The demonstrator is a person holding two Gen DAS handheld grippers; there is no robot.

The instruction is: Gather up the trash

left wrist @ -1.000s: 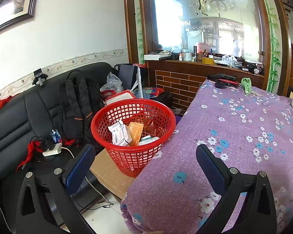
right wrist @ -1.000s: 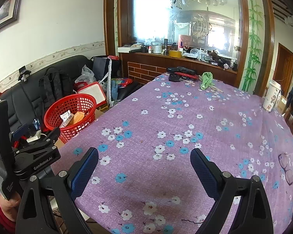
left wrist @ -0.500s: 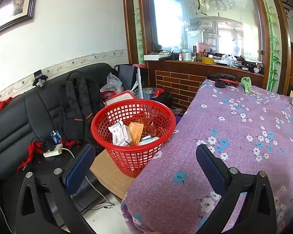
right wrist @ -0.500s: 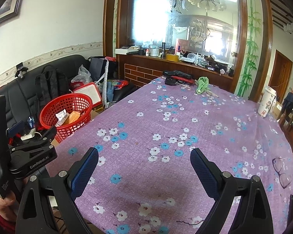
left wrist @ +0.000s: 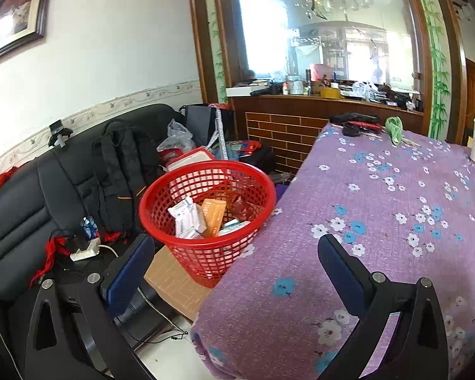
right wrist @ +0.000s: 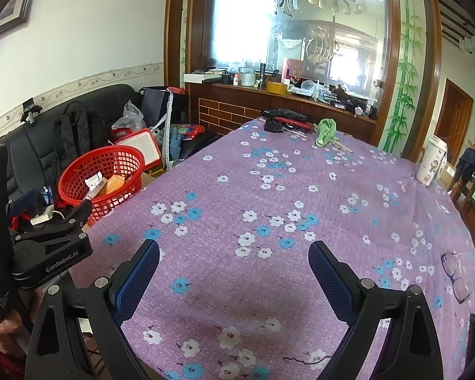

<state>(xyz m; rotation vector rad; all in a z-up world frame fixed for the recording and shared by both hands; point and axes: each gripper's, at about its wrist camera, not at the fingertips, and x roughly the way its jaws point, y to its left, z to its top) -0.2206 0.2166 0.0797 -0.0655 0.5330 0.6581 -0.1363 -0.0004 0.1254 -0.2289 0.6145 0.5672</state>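
A red mesh basket (left wrist: 207,215) stands on a cardboard sheet beside the table's left edge; it also shows in the right wrist view (right wrist: 101,177). It holds a white packet (left wrist: 186,218), an orange box (left wrist: 213,215) and other wrappers. My left gripper (left wrist: 234,256) is open and empty, held near the basket and the table corner. My right gripper (right wrist: 234,262) is open and empty above the purple flowered tablecloth (right wrist: 285,215). The left gripper's body (right wrist: 47,247) shows at the left of the right wrist view.
A black sofa (left wrist: 31,196) with a backpack (left wrist: 123,171) and a power strip (left wrist: 85,248) stands left. On the table lie a green cloth (right wrist: 326,131), dark tools (right wrist: 285,118), a paper cup (right wrist: 432,164) and glasses (right wrist: 456,272). A cluttered wooden counter (right wrist: 285,95) is behind.
The right gripper has drawn back and risen slightly, so the table looks farther. The left gripper has barely shifted. Both stay open.
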